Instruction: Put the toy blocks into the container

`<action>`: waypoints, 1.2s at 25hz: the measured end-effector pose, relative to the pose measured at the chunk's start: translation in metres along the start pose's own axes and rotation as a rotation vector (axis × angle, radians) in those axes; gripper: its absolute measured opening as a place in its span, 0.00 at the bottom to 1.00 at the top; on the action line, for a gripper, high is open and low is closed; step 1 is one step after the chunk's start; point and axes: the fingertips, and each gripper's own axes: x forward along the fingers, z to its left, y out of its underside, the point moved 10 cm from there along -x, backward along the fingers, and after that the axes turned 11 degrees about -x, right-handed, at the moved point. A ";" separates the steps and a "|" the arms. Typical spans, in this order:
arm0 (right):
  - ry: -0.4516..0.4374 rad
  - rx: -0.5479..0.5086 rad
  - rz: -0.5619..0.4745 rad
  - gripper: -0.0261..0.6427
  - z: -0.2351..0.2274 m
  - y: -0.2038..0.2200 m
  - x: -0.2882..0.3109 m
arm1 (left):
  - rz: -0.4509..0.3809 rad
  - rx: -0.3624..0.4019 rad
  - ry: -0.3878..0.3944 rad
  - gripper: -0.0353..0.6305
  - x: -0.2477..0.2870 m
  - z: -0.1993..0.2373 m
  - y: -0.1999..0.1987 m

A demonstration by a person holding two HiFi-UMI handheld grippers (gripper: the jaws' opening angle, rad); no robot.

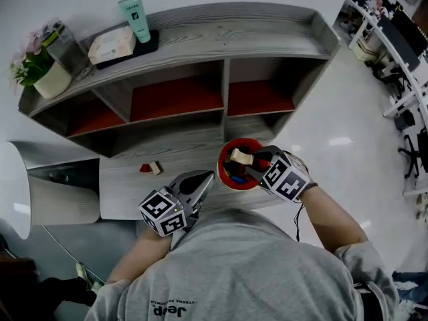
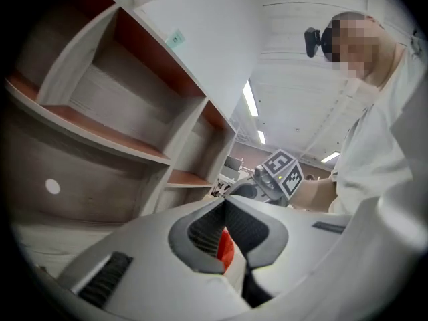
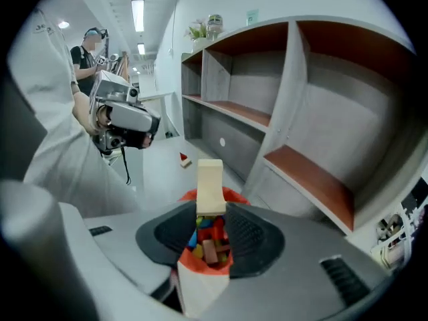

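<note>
Cream block (image 3: 210, 186) pinched in right hand-held gripper (image 3: 210, 211) above container (image 1: 231, 181) | left hand-held gripper (image 2: 225, 203) closed on red block (image 2: 227, 251)

Desktop (image 1: 127, 192) left of container (image 1: 222, 172) open except two blocks (image 1: 155, 168); shelf (image 1: 180, 136) walls off rear

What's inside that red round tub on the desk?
The red round tub holds a jumble of small coloured toy blocks: red, blue, yellow. The right tool grips a pale wooden block over its mouth. The pile covers the tub's bottom.
</note>
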 end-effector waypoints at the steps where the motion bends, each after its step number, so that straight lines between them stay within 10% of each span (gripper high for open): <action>1: -0.001 -0.001 0.011 0.28 -0.001 0.009 -0.001 | 0.008 0.006 0.001 0.07 0.008 -0.006 0.003; 7: -0.001 -0.022 0.018 0.29 -0.005 0.031 0.005 | 0.019 0.029 -0.026 0.07 0.026 -0.025 0.010; 10: -0.022 0.010 -0.026 0.58 -0.007 0.026 0.003 | 0.011 0.031 -0.047 0.07 0.023 -0.028 0.009; 21: -0.087 -0.043 -0.145 0.58 0.018 -0.052 0.032 | -0.072 -0.004 -0.151 0.07 -0.051 0.007 0.003; 30: -0.173 -0.012 -0.117 0.44 0.086 -0.158 0.199 | -0.099 -0.038 -0.290 0.07 -0.197 0.088 -0.008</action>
